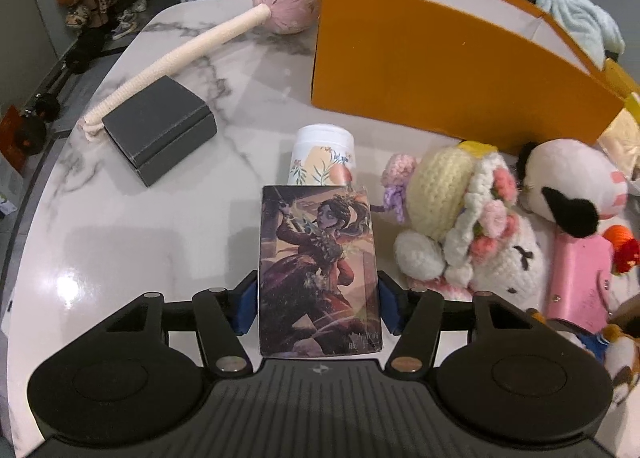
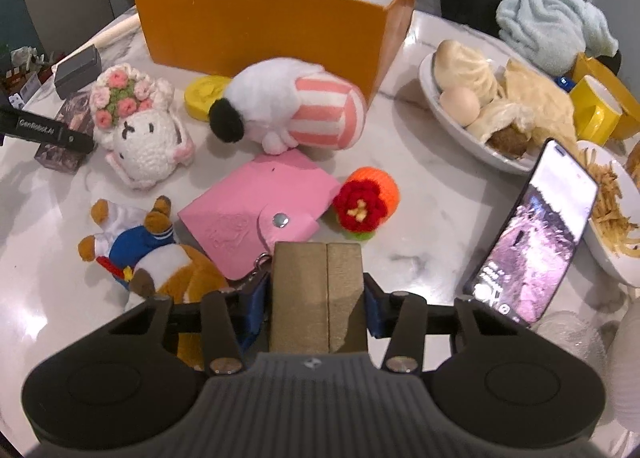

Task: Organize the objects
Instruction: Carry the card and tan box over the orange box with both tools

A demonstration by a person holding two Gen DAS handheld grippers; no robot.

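We see the orange box (image 2: 260,34) apparently empty, so the sorting has barely begun. Left of it lie the grey case (image 1: 160,130) and pink mallet (image 1: 286,4). In front, our left claw (image 1: 318,304) is clamped on the picture card box (image 1: 318,270); plush toys (image 2: 288,106) and pink wallet (image 2: 256,206) wait on the tabletop (image 2: 420,218). Our right claw (image 2: 318,298) grips a tan block (image 2: 318,290).

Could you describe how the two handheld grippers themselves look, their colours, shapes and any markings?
Both the left gripper and right gripper look alike: a black ribbed body bearing a small emblem, two round black discs at the sides, black linkage arms with silver pivots, and blue pads on the fingers. No cables show.
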